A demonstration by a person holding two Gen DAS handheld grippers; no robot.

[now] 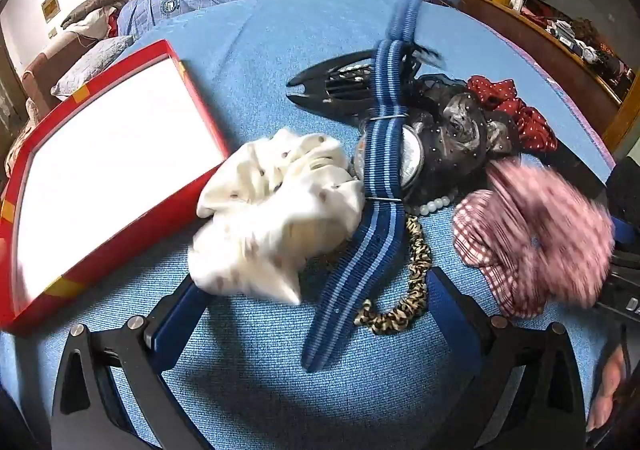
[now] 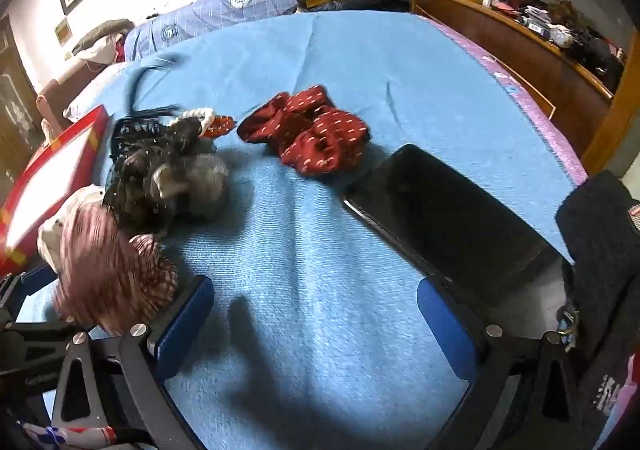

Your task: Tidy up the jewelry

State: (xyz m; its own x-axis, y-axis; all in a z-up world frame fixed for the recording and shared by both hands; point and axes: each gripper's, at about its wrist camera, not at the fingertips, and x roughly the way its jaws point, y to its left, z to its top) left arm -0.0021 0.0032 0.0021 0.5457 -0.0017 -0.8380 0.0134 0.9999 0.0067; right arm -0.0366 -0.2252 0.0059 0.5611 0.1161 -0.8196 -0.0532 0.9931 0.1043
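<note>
Jewelry and hair pieces lie in one tangled heap on the blue bedspread [image 1: 260,30], just beside the red box [image 1: 188,186], which sits at about nine o'clock in the left wrist view with its white inside showing nothing in it. In the heap a watch [image 1: 412,158] on a blue striped strap [image 1: 360,246] lies across a black hair clip [image 1: 332,86], a black mesh scrunchie [image 1: 452,138], a string of white beads [image 1: 436,205] and a leopard-print hair tie [image 1: 412,290]. A white scrunchie [image 1: 276,206] touches the box edge, and a pink checked scrunchie [image 1: 536,234] at three o'clock is blurred.

Both sets of jaws stand wide apart and hold nothing. The left gripper [image 1: 316,314] straddles the strap end and the leopard tie; the right gripper [image 2: 316,314] hangs over bare bedspread, with a red dotted scrunchie [image 2: 308,130] at twelve o'clock and a black phone [image 2: 448,218] at two o'clock.

The main risk, as I judge it, is closing the left jaws on two things at once: strap and tie overlap, so a lift could drag the beads along and drop them short of the box. The watch face could scrape the hair clip. The soft bedspread may give under a downward push, so thin items slip from the pads. The right jaws could also nudge the phone if swung wide.
</note>
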